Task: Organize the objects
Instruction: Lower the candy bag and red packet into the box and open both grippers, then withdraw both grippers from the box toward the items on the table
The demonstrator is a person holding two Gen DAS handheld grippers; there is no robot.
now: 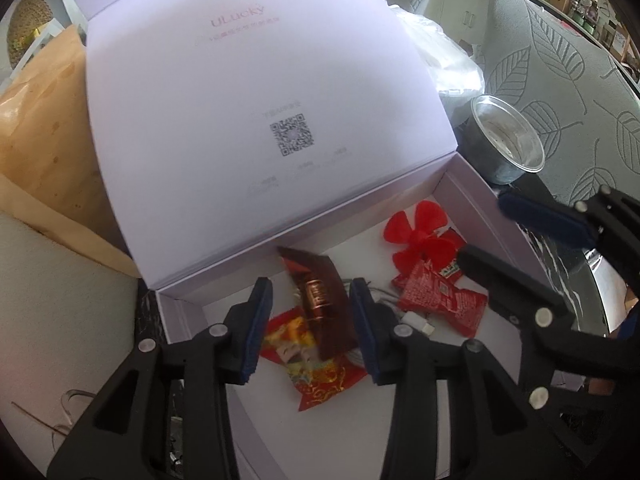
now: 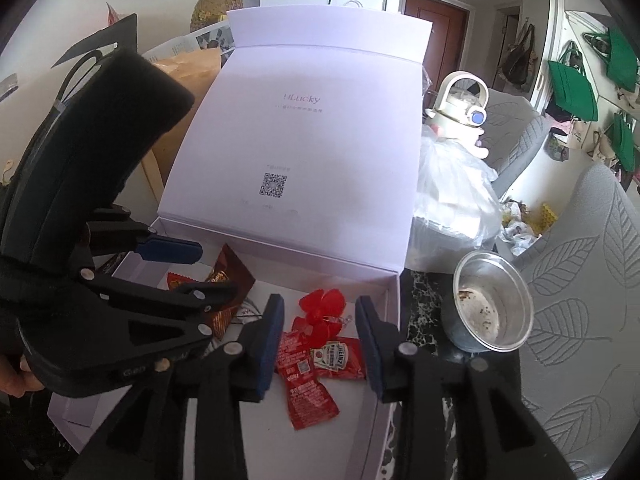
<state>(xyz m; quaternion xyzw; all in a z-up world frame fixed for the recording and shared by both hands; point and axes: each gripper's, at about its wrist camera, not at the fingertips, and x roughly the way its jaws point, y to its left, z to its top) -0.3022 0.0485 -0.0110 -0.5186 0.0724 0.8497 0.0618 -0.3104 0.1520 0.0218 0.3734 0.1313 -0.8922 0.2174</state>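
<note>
A pale purple cardboard box (image 2: 394, 292) sits on the dark table with its big hinged lid (image 2: 304, 136) standing up at the back, so things can go in from the top. Both grippers point down into it.

The left gripper (image 1: 310, 322) hangs over the left part of the box. Its jaws are partly open. A shiny brown snack packet (image 1: 320, 304) shows in the gap between them, but the blue pads do not press on it, so it looks let go. The packet lies on top of a red and gold candy wrapper (image 1: 316, 372). A thin white cable (image 1: 416, 322) lies just beside them.

The right gripper (image 2: 320, 340) hangs over the right part of the box. Its jaws are partly open too and hold nothing. Below them lie red ketchup packets (image 2: 308, 392) and a small red plastic fan blade (image 2: 320, 306), touching each other on the box floor.

So the small things are already inside the box. It looks like both hands have just dropped their loads there, to keep the bits together.

A dirty silver metal cup (image 2: 490, 304) stands outside the box, just to its right. It may be next.
</note>
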